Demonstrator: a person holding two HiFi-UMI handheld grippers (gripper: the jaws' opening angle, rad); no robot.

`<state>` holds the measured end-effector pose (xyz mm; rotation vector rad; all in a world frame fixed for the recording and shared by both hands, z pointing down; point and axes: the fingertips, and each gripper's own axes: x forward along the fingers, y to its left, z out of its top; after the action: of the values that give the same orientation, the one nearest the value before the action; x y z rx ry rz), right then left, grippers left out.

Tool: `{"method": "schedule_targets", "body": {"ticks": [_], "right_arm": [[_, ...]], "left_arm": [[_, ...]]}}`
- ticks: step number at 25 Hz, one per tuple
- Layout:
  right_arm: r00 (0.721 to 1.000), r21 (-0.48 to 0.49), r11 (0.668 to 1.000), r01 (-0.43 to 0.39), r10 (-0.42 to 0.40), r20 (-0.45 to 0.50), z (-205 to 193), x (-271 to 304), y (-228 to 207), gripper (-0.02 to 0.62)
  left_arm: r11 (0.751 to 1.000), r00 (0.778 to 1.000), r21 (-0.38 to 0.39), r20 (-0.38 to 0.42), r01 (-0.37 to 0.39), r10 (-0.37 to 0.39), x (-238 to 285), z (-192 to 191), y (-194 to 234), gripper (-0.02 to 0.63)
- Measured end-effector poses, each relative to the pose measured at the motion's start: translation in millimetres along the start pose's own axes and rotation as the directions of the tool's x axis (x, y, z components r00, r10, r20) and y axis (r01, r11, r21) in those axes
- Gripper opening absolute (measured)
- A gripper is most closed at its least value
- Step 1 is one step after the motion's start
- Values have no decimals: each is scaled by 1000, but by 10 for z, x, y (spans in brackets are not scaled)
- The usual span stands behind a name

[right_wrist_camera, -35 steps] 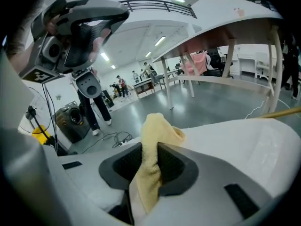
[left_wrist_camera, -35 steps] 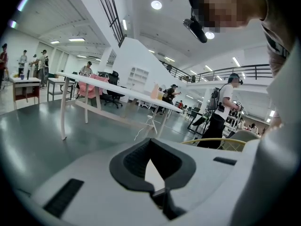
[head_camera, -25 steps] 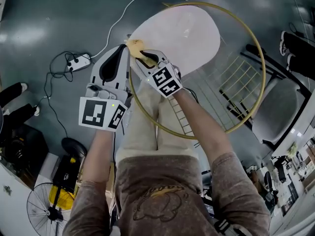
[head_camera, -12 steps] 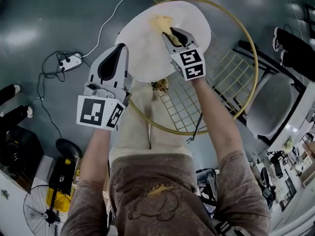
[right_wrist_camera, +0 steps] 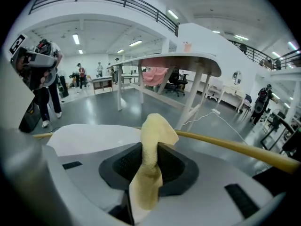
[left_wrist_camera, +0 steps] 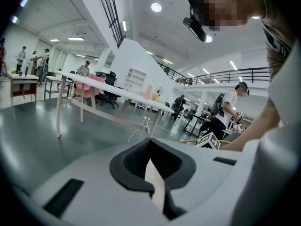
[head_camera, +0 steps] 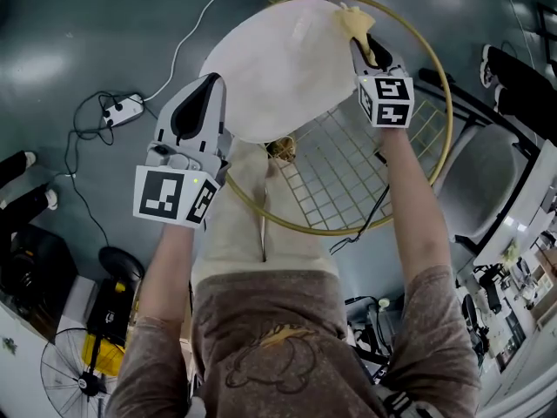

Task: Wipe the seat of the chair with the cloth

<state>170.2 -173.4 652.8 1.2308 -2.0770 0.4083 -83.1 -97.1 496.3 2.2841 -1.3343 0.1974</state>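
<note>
The chair's pale oval seat [head_camera: 270, 68] lies inside a gold hoop frame [head_camera: 439, 138] below me. My right gripper [head_camera: 367, 49] is at the seat's far right edge, next to the hoop, shut on a yellow cloth [head_camera: 355, 23] that sticks out past its tips. In the right gripper view the cloth [right_wrist_camera: 153, 135] is pinched between the jaws of the right gripper [right_wrist_camera: 149, 150], above the seat [right_wrist_camera: 84, 138] and hoop [right_wrist_camera: 235, 150]. My left gripper [head_camera: 209, 85] hovers at the seat's left edge, jaws together and holding nothing; the left gripper [left_wrist_camera: 150, 142] shows only a thin slit.
A gold wire grid [head_camera: 339, 164] fills the hoop beside the seat. A power strip [head_camera: 122, 109] with cables lies on the floor at left. A grey chair [head_camera: 487, 190] stands at right, a fan [head_camera: 78, 381] at lower left. A long table [right_wrist_camera: 178, 60] stands beyond.
My right gripper has swept the cloth across the seat from its near left edge to its far right edge by the hoop. The left gripper has barely moved.
</note>
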Motion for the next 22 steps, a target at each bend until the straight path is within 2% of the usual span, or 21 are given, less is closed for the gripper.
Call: {"method": "schedule_targets", "body": {"ticks": [4, 9, 13, 22], "right_arm": [[999, 10, 999, 38, -37, -23, -69, -58, -196, 114], [996, 3, 999, 47, -47, -71, -248, -23, -208, 114], [993, 25, 999, 40, -37, -113, -425, 31, -134, 114], [990, 59, 998, -9, 18, -142, -636, 155, 242, 114]], "left_arm": [[1000, 1000, -3, 1, -1, 1, 11, -11, -10, 9], [1000, 1000, 7, -5, -3, 3, 25, -49, -42, 9], [1000, 1000, 7, -5, -10, 10, 20, -40, -30, 9], [999, 999, 0, -13, -33, 33, 1, -90, -15, 9]]}}
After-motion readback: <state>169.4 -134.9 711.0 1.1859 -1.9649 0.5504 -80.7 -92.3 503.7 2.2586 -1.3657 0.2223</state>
